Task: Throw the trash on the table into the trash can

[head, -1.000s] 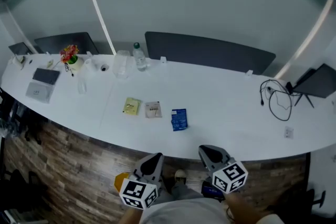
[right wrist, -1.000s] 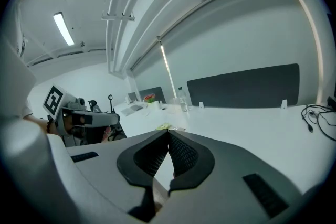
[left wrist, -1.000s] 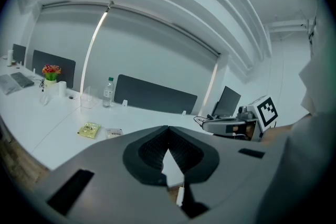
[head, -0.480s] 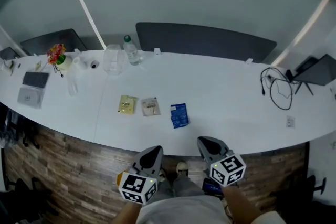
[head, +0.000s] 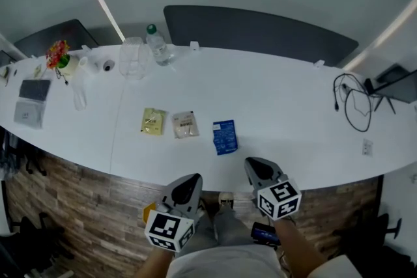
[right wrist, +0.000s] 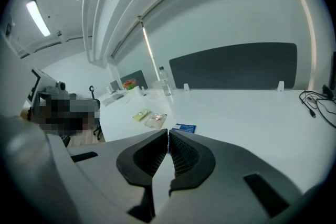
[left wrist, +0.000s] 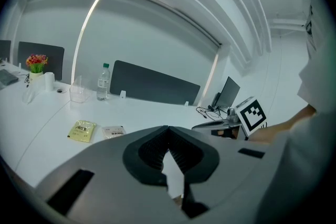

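Desk L→R: flower pot and grey pad at L end, then clear tub and water bottle by the far edge. Trash lies mid-desk in a row, nearer the front edge: yellow packet, beige packet just beside it, blue packet slightly apart on the R. We hold both claws off the desk, below its front edge. Left claw: clenched, tips meet, nothing btwn. Right claw: clenched too, empty, just under the blue packet. Black cable looped at R end, laptop past it.
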`<action>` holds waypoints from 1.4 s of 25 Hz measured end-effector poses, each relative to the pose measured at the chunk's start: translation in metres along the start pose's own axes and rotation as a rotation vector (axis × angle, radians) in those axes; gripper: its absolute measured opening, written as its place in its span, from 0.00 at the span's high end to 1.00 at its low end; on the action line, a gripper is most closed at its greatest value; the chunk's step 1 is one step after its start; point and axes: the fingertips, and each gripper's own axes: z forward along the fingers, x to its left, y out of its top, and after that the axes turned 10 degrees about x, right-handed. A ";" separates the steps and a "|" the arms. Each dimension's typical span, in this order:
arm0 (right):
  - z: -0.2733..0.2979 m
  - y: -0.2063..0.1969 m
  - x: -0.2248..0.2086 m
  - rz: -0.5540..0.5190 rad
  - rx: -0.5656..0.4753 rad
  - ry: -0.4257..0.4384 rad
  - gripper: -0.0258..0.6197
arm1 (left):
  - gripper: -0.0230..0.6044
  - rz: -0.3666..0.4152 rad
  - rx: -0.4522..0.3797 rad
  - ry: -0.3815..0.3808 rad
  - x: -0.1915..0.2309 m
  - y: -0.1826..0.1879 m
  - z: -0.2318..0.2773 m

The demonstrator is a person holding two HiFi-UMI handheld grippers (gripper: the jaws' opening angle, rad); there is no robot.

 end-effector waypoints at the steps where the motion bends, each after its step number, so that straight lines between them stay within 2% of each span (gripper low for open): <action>1: 0.006 -0.003 -0.003 0.004 0.012 -0.005 0.91 | 0.96 0.000 0.007 0.003 0.002 -0.002 0.003; 8: 0.047 -0.026 -0.024 0.040 0.093 -0.044 0.87 | 0.96 -0.023 0.044 -0.003 0.008 -0.018 0.018; 12: 0.066 -0.035 -0.033 0.064 0.134 -0.057 0.79 | 0.96 -0.030 0.064 -0.004 0.012 -0.022 0.023; 20: 0.096 -0.054 -0.043 0.092 0.236 -0.082 0.71 | 0.96 -0.043 0.077 0.010 0.024 -0.029 0.023; 29: 0.115 -0.064 -0.047 0.085 0.331 -0.130 0.70 | 0.96 -0.062 0.086 0.025 0.033 -0.032 0.018; 32: 0.117 -0.066 -0.048 0.053 0.353 -0.160 0.71 | 0.96 -0.067 0.085 0.033 0.036 -0.031 0.016; 35: 0.117 -0.066 -0.050 0.000 0.370 -0.200 0.79 | 0.96 -0.068 0.078 0.033 0.039 -0.033 0.014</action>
